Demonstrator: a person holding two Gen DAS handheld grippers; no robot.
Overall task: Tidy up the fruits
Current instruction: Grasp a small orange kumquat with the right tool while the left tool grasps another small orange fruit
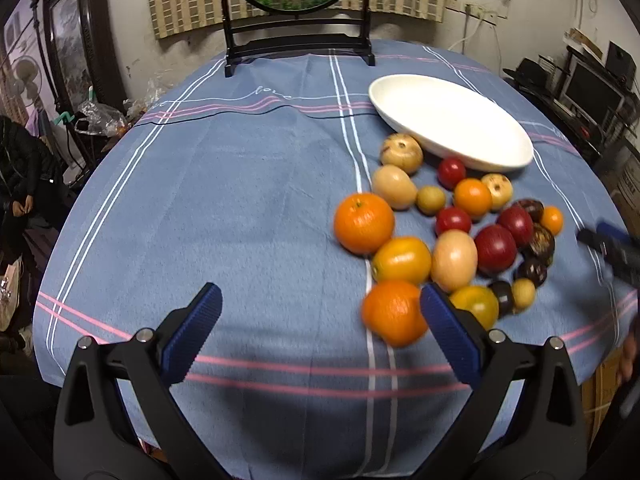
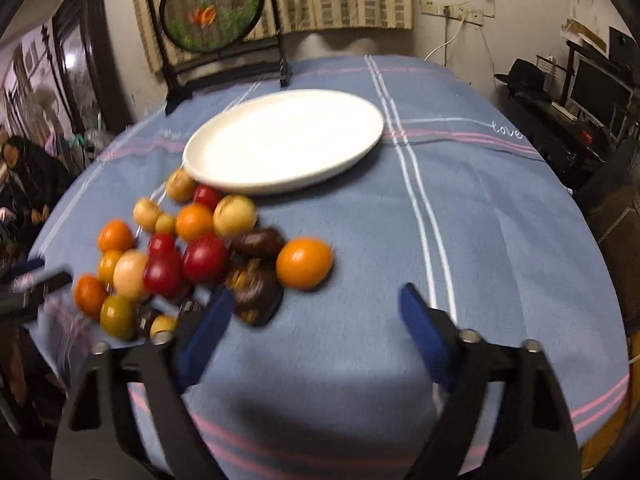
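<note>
- Left wrist view shows the left gripper (image 1: 320, 320) over bare blue tablecloth (image 1: 240, 184), jaws spread wide and holding nothing; its right finger sits in front of the nearest orange (image 1: 394, 312).
- Going right, the fruit pile (image 1: 452, 232) lies loose on the desk: oranges, red apples, pale pears, dark mangosteens, all touching or just beside one another.
- Beyond the pile, the white oval plate (image 1: 452, 124) is empty, with a pale fruit against its near rim; its long axis runs from far left to near right in this view.
- Right wrist view shows the right gripper (image 2: 316, 312) with jaws well apart and empty, a dark mangosteen (image 2: 256, 292) just beside the left finger.
- Judgement: sorting has not begun; every fruit is left to move.
</note>
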